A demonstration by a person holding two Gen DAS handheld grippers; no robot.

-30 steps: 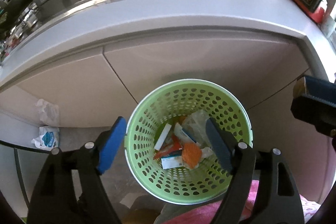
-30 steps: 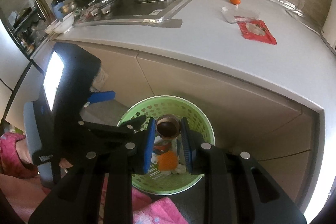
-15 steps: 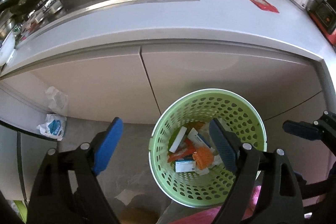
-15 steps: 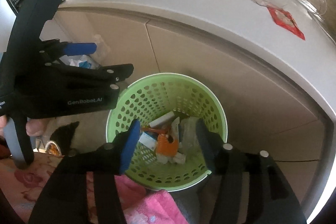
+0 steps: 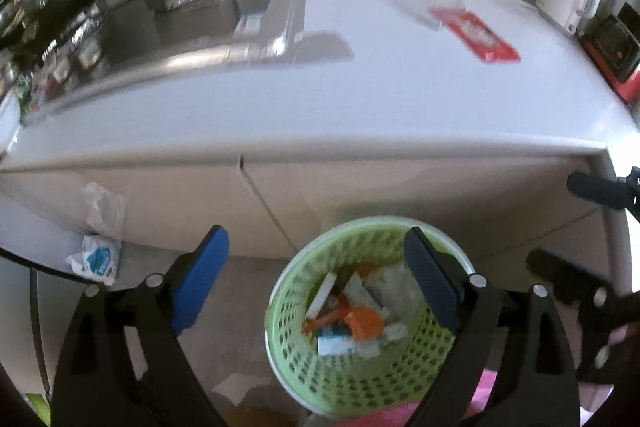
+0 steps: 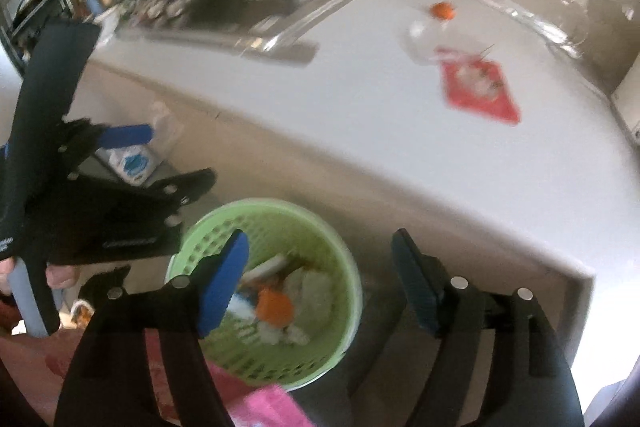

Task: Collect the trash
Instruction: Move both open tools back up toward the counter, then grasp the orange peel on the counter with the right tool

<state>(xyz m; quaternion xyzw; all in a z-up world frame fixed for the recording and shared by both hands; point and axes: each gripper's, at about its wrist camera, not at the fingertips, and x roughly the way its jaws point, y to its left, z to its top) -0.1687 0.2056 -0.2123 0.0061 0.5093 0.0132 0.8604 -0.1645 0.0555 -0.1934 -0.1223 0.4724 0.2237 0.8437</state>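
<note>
At the left of the right-wrist view the left gripper (image 6: 132,163) is seen side-on, a hand (image 6: 60,277) on its handle; its jaws are opening with nothing between them. Lower centre stands the green basket (image 6: 320,239), trash (image 6: 276,307) heaped inside. The right gripper (image 6: 324,287) is likewise opening, empty, over the basket's right rim. At upper right, a red packet (image 6: 480,95) and an orange cap (image 6: 443,11) lie on the white counter (image 6: 360,115).

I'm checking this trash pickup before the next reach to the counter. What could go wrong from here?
1. The clear plastic piece beside the red wrapper is see-through on the pale countertop, so a grab may miss it.
2. The flat wrapper offers little edge; the opening, empty right gripper might slide over it.
3. The left gripper, also opening and empty, hangs close by over the green basket; the two could collide.
</note>
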